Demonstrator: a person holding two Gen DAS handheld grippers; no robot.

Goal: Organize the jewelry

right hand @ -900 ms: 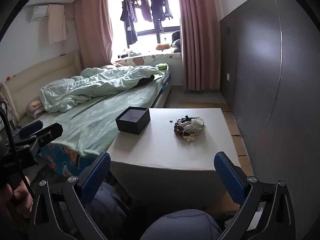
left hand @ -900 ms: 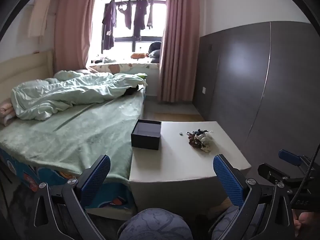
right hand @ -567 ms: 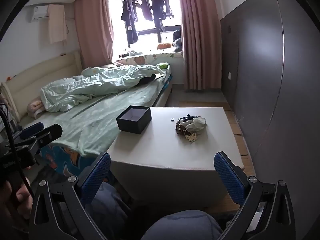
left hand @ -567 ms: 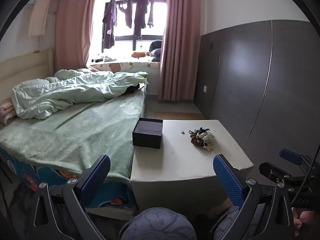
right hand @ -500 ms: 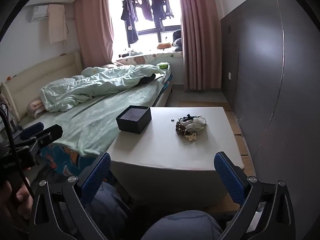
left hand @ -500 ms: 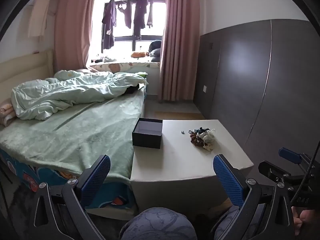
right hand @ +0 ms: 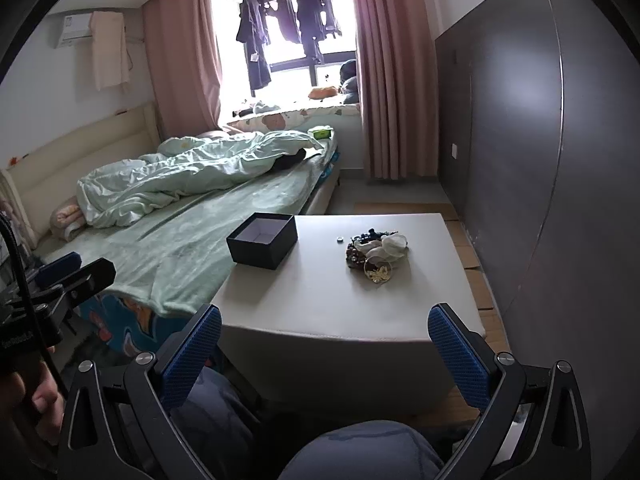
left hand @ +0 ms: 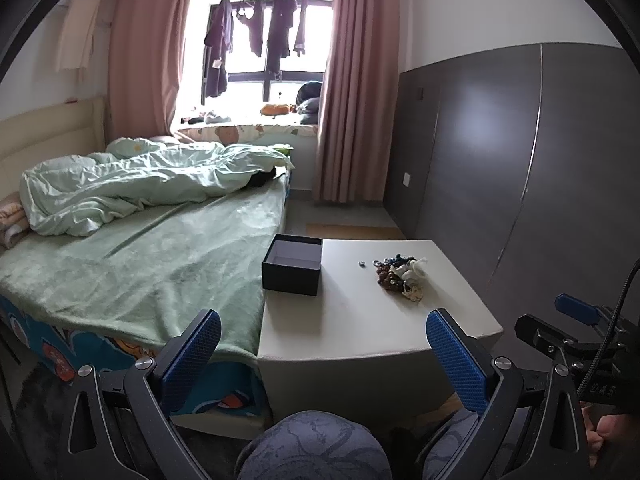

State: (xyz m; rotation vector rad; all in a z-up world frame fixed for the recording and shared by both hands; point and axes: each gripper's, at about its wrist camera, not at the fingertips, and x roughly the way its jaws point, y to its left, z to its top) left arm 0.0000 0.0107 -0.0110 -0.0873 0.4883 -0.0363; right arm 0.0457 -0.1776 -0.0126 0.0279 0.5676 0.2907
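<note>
both tools hang short of the white table (right hand: pixel 320 312), low in each frame, and nothing has been touched yet. the left gripper (left hand: pixel 324 356) has its blue pads spread as wide as they go, with only air and a bent knee between them; the right gripper (right hand: pixel 324 354) is splayed the same way, empty too.

the jewelry pile (right hand: pixel 376 250) sits right of centre in the right wrist view, a tangled clump of dark beads, something pale and a gold piece at its near edge. a small loose ring (right hand: pixel 340 239) lies just to the left of it, apart from the heap. the open black box (right hand: pixel 262 240) stands at the table's left edge, close to the green bed (right hand: pixel 192 240).

from where i stand, the tangle looks like the trouble. i'd guess wide pads closing on that clump will catch several strands at once, so lifting one drags the rest across the table or drops a piece halfway to the box. the ring looks too small and flat for those pads, and a nudge might send it rolling off. the box stands right at the edge; a knock could tip it onto the bedding.
</note>
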